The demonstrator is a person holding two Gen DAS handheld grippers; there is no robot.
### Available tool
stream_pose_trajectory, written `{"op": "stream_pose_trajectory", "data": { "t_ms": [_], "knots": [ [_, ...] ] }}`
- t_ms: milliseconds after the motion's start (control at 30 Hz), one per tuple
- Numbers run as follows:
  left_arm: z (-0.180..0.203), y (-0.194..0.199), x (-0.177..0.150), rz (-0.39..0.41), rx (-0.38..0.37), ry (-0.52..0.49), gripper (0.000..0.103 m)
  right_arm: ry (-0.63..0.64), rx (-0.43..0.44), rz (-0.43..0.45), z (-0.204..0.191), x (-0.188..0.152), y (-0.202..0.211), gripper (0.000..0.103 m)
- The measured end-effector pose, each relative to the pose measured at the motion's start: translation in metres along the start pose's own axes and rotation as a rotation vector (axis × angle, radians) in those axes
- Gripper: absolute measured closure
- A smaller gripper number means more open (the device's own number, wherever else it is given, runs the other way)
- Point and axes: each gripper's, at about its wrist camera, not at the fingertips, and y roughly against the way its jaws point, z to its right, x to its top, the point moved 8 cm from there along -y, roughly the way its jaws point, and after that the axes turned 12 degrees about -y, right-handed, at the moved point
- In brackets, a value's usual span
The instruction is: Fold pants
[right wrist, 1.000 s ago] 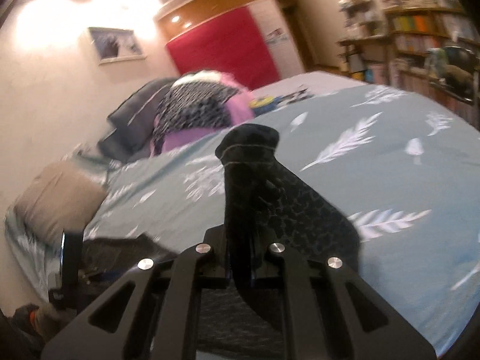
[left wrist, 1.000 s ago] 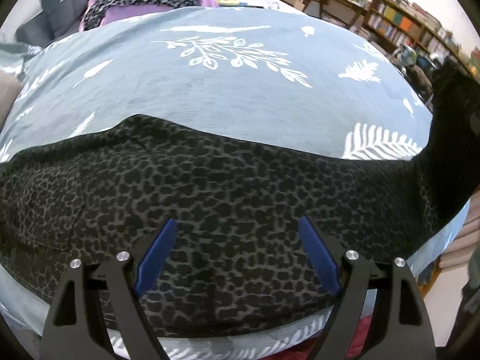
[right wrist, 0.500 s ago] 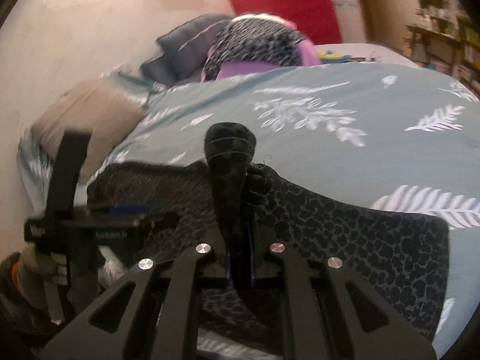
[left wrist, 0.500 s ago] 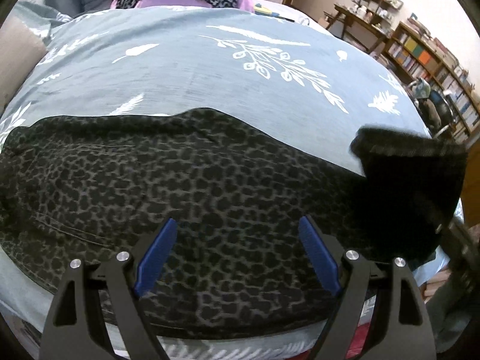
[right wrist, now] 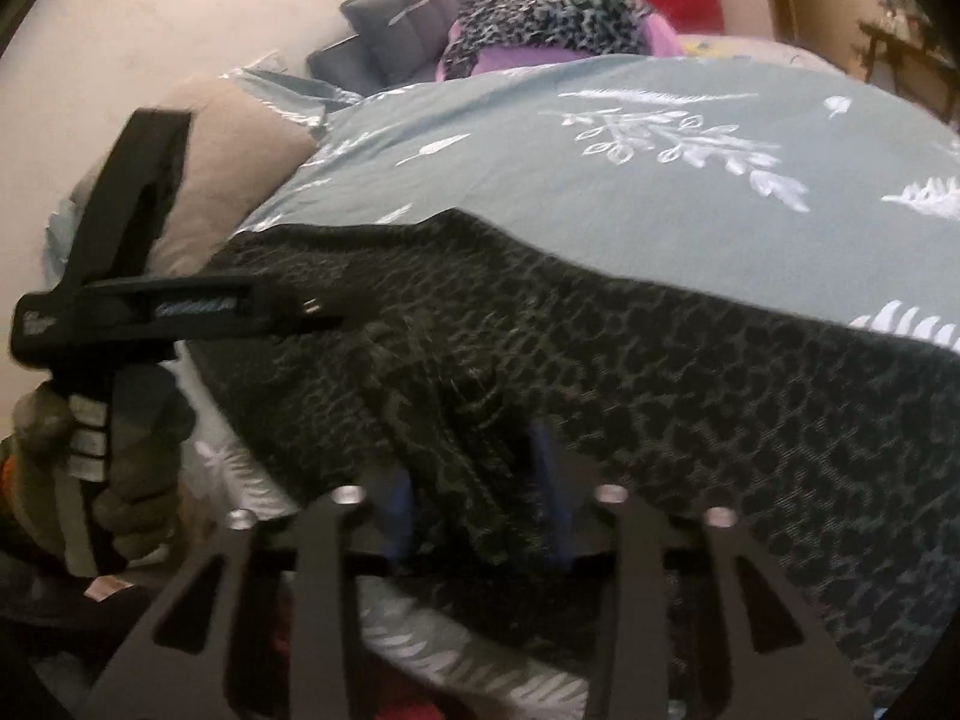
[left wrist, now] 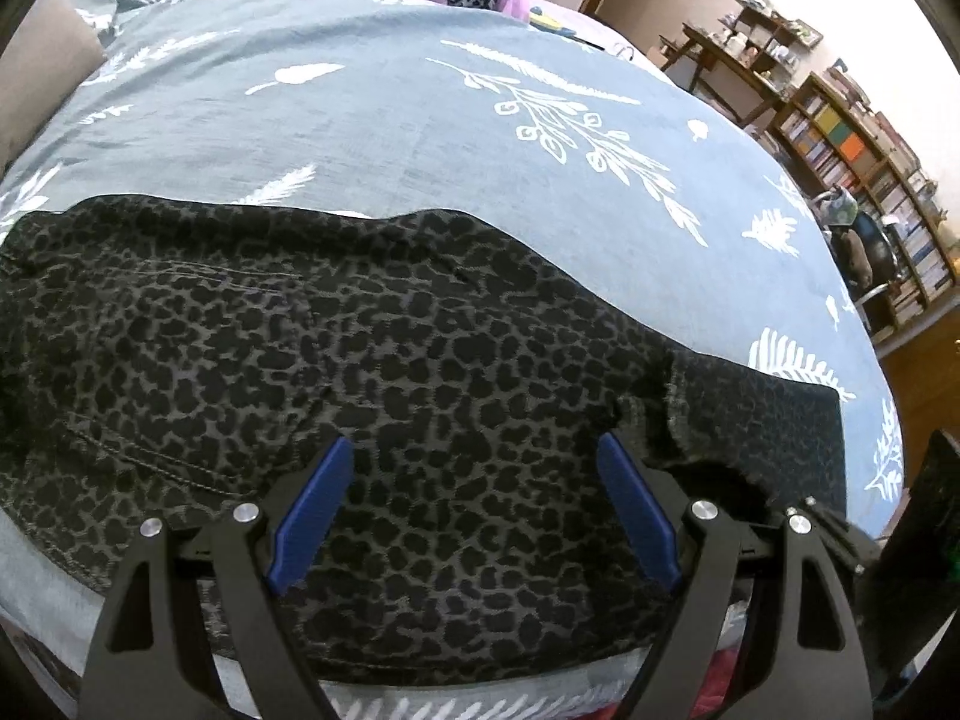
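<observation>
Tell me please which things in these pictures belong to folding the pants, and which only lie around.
For the job:
- leopard-print pants, spread on the bedspread
- left tongs, open above the pants
- right tongs, with pants fabric between them

Only lying around:
- grey pillow
- leopard and purple clothing pile
- bookshelf
</observation>
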Motion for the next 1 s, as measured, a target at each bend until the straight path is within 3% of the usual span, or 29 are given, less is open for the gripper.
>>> {"op": "stream_pose_trajectory", "data": {
  "t_ms": [233,500,700,767,800,867,1000],
  "knots": [
    [0.023,-0.015,0.002,-0.059,-0.083,-0.003,0.020,0.037,0.066,-0.032,-0.012,-0.016,0.011,0.051],
    [0.032,-0.029,0.001,-0.087,-0.050,-0.036,0.020,-0.023,0.065,0.047,0.002,0.001,0.036,0.051],
    [0.034,-0.029,0.004,-0.085,-0.042,-0.040,0.020,0.049,0.059,0.018,-0.007,-0.001,0.017,0.051],
    [0.033,-0.028,0.005,-0.080,-0.038,-0.038,0.020,0.091,0.012,0.027,-0.008,-0.004,0.008,0.051],
    [0.031,-0.027,0.005,-0.079,-0.035,-0.037,0.020,0.098,-0.022,0.025,-0.005,-0.005,0.003,0.053],
    [0.027,-0.025,0.004,-0.079,-0.035,-0.034,0.020,0.080,-0.036,0.010,0.000,-0.006,-0.005,0.083],
    [0.028,-0.026,0.003,-0.084,-0.043,-0.034,0.020,0.084,-0.013,0.017,-0.005,-0.006,0.002,0.094]
  ]
}}
